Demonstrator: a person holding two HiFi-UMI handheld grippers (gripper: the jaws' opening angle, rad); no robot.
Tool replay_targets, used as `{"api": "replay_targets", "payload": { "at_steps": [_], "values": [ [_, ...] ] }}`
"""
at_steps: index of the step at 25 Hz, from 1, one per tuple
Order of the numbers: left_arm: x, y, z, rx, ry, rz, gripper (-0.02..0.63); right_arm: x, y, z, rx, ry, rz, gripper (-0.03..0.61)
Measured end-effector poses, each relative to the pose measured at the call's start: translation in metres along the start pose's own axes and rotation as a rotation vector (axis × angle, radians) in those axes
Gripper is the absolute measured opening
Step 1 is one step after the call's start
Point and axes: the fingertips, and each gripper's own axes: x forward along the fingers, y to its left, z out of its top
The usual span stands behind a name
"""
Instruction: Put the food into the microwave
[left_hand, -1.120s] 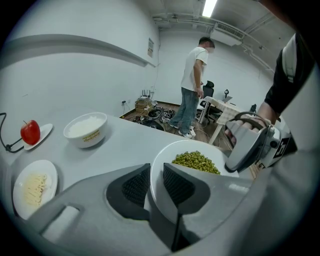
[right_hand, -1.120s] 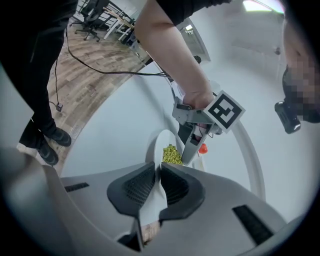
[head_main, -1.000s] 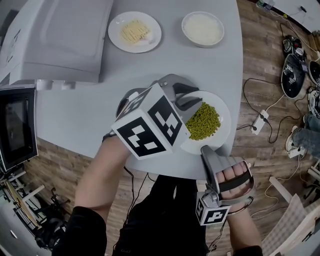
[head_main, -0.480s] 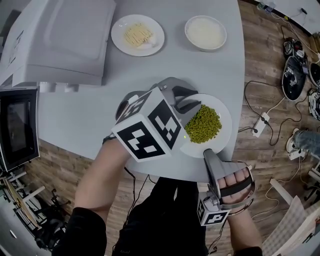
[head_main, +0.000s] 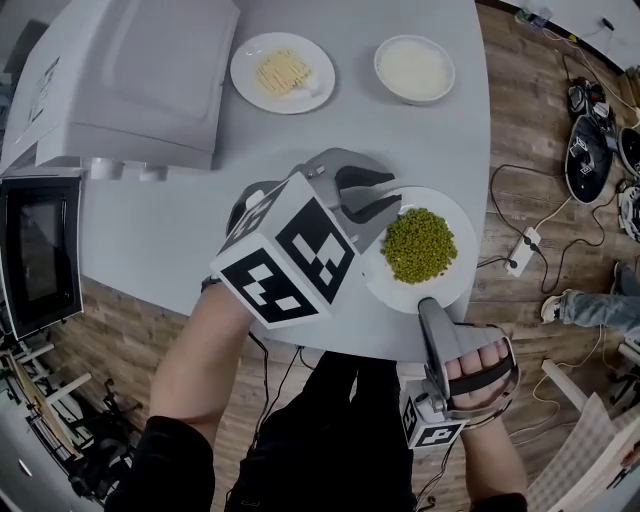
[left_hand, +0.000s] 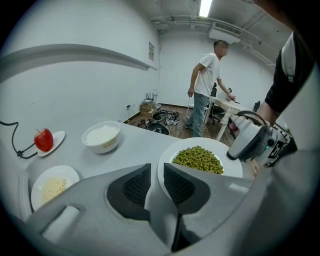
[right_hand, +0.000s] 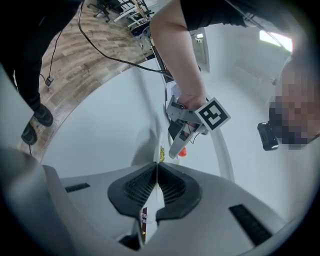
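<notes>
A white plate heaped with green peas sits at the near edge of the grey table. My left gripper reaches in from the left under its big marker cube. In the left gripper view its jaws hold the plate's left rim between the pads. My right gripper comes from the near side. Its jaws have just been closing and are pinched on the thin near rim. The white microwave stands at the far left, its dark door swung open.
A plate of yellow food and a bowl of rice stand at the table's far side. A red apple lies on a small dish. Cables and a power strip are on the wood floor. A person stands in the background.
The right gripper has turned a little at the plate's near rim. The left gripper and the plate keep their place; the head view has shifted slightly.
</notes>
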Motion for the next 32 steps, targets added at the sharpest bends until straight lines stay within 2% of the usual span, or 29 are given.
{"api": "replay_targets", "payload": {
  "at_steps": [7,14,19,27,32],
  "values": [
    [-0.033,0.004,0.018,0.012,-0.035,0.055,0.084,-0.002,-0.025,0.007,-0.013,0.003,-0.026,0.021],
    [-0.087,0.004,0.049,0.089,-0.049,0.189,0.083,-0.007,-0.082,0.008,-0.044,0.015,-0.086,0.021],
    [-0.134,-0.002,0.074,0.102,-0.076,0.258,0.083,-0.021,-0.124,0.013,-0.071,0.016,-0.115,0.021],
    [-0.196,-0.034,0.106,0.149,-0.060,0.291,0.083,-0.045,-0.186,0.016,-0.080,0.030,-0.166,0.022],
    [-0.226,-0.058,0.117,0.141,-0.070,0.306,0.083,-0.057,-0.214,0.028,-0.087,0.023,-0.185,0.022]
  ]
}}
